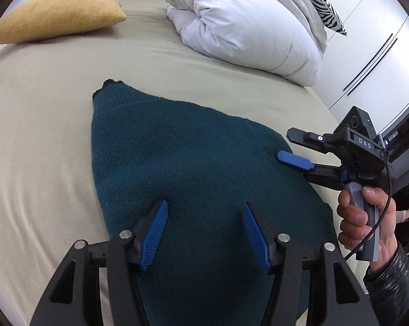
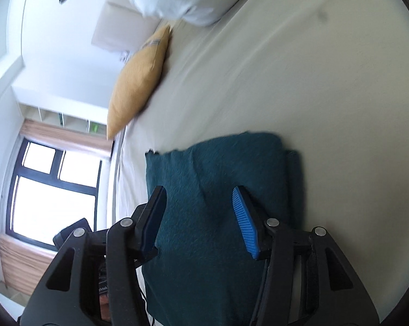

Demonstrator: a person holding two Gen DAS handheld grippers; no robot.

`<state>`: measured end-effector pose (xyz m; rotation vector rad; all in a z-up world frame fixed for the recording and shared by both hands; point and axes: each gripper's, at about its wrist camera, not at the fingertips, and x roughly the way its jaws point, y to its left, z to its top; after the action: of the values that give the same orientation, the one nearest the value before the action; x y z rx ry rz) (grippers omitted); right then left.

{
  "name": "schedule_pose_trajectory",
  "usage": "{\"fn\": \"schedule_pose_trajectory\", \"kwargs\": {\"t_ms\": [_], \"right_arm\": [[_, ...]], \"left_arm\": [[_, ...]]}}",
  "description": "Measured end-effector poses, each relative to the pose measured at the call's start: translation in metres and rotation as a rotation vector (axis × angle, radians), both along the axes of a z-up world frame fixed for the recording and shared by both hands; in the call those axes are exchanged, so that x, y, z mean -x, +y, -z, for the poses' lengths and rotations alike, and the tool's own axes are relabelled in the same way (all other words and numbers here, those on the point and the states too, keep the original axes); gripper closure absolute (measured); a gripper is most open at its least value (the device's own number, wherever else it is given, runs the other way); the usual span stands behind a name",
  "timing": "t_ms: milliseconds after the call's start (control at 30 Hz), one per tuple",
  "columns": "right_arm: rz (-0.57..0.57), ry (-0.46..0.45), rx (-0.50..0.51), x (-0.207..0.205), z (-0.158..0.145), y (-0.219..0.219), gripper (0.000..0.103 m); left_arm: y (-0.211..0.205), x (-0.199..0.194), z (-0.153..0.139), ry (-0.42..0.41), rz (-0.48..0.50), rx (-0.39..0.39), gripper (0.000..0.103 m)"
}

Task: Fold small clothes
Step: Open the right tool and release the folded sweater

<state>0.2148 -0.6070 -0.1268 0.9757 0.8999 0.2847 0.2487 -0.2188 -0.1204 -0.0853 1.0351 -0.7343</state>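
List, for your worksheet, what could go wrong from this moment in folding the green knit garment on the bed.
1. Both the left gripper and right gripper are open above the knit garment; closing could pinch several folded layers at once.
2. The garment lies near the edge of the bed on the right gripper's side, so a tug might drag it off.

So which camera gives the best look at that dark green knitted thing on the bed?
The left wrist view: the green knit garment lies sharp there, with most of its outline visible. The right wrist view shows it blurred, with a folded edge at its right.
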Motion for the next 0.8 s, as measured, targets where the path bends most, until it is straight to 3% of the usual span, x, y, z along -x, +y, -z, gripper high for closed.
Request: {"fn": "schedule_pose_trajectory", "kwargs": {"t_ms": [67,133,233,400,467,567,700,800], "right_arm": [[0.029,-0.001,-0.001,0.007,-0.002,-0.008,0.057],[0.086,0.01,0.065,0.019,-0.011,-0.016,0.054],[0.089,-0.018,0.097,0.047,-0.024,-0.018,0.052],[-0.104,-0.123,0.062,0.076,-0.049,0.026,0.052],[-0.18,-0.113,0.063,0.083,-0.045,0.044,0.052],[-0.241,-0.035,0.152,0.091,-0.025,0.061,0.052],[-0.161,-0.056,0.025,0.113,-0.007,0.035,0.053],[-0.095,-0.071,0.011,0.129,-0.007,0.017,0.052]], "left_arm": [[0.001,0.001,0.001,-0.003,0.001,0.005,0.044],[0.002,0.001,0.002,-0.008,0.004,0.004,0.044],[0.001,0.003,0.002,-0.014,0.004,-0.005,0.044],[-0.001,0.008,0.001,-0.037,0.001,-0.033,0.044],[-0.003,0.01,0.0,-0.051,0.0,-0.048,0.044],[-0.005,0.012,0.0,-0.063,0.002,-0.065,0.044],[-0.004,0.014,0.0,-0.067,0.007,-0.065,0.044],[-0.003,0.015,0.001,-0.069,0.005,-0.065,0.044]]}}
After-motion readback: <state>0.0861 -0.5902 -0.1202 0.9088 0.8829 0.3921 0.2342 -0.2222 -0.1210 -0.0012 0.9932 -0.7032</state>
